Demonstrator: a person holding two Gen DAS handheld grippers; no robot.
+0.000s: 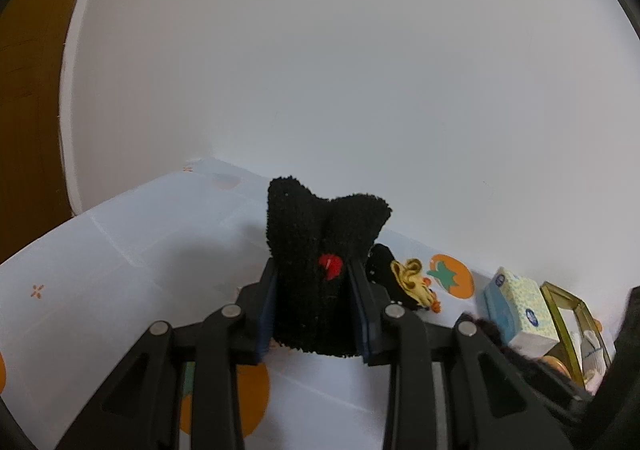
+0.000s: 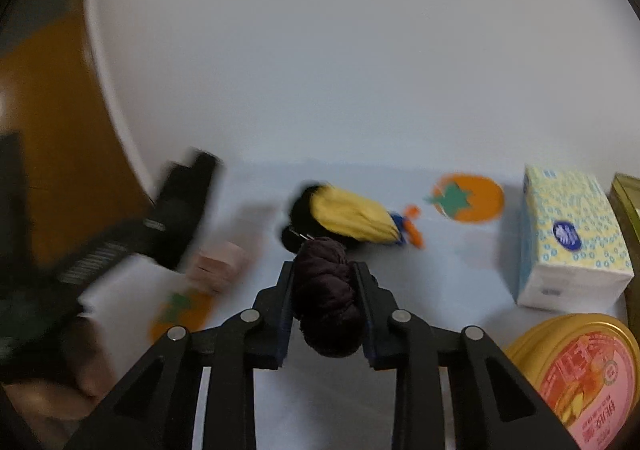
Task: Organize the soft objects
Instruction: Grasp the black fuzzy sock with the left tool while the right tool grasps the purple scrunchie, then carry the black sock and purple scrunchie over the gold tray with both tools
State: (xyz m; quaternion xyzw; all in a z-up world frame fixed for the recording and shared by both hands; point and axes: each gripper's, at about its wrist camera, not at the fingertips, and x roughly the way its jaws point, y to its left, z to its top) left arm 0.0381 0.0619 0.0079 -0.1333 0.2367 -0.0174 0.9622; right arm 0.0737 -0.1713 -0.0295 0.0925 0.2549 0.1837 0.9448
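Note:
My left gripper (image 1: 314,282) is shut on a fuzzy black sock (image 1: 320,250) with a small red mark and holds it upright above the tablecloth. My right gripper (image 2: 325,278) is shut on a dark purple rolled sock (image 2: 326,298). A yellow and black sock bundle (image 2: 348,218) with blue and orange bits lies on the table ahead of the right gripper; it also shows in the left wrist view (image 1: 408,282) just right of the black sock. The right gripper's dark load shows at the right in the left wrist view (image 1: 496,334).
A white tablecloth (image 1: 100,270) with orange persimmon prints covers the table against a white wall. A tissue pack (image 2: 568,238) stands at right, beside a gold-framed box (image 1: 572,322). A round yellow tin (image 2: 580,370) sits at lower right. The left gripper's body (image 2: 160,226) is blurred at left.

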